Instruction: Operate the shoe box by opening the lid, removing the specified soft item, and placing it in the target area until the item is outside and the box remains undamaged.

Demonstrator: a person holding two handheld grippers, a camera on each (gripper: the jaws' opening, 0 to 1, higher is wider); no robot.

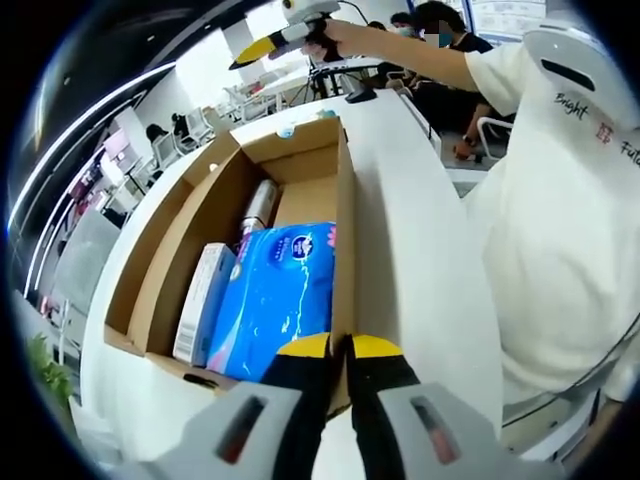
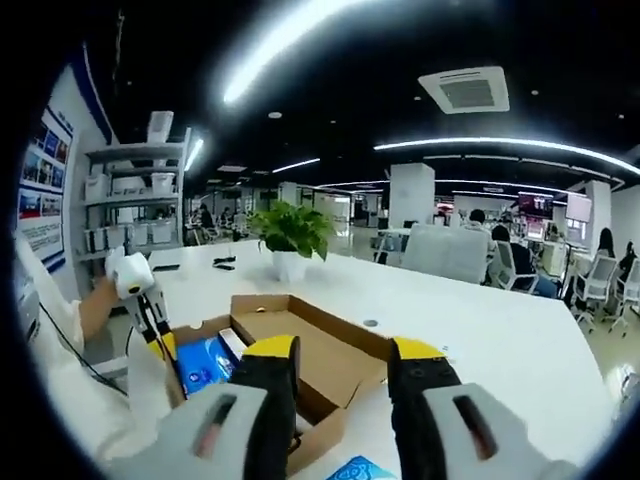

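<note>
With the left gripper (image 1: 340, 347) fingers pinched on the box (image 1: 345, 240) wall, steady it; bring the right gripper (image 2: 345, 360), open-fingered and empty, onto the blue soft pack (image 1: 280, 290).

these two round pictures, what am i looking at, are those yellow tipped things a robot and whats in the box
No robot here: a person holds a pair of hand-held tongs in each hand, and a fisheye camera rides on each, looking along its two jaws.

In the left gripper view, the left tongs rise from the bottom, jaws pressed together on the near wall of an open cardboard shoe box on a white table. Inside lie a blue soft pack, a white carton and a silver can. The person's sleeve and the other tongs show at the top.

In the right gripper view, the right tongs are raised above the table, jaws apart, holding nothing. Beyond the box stands a potted plant.
</note>
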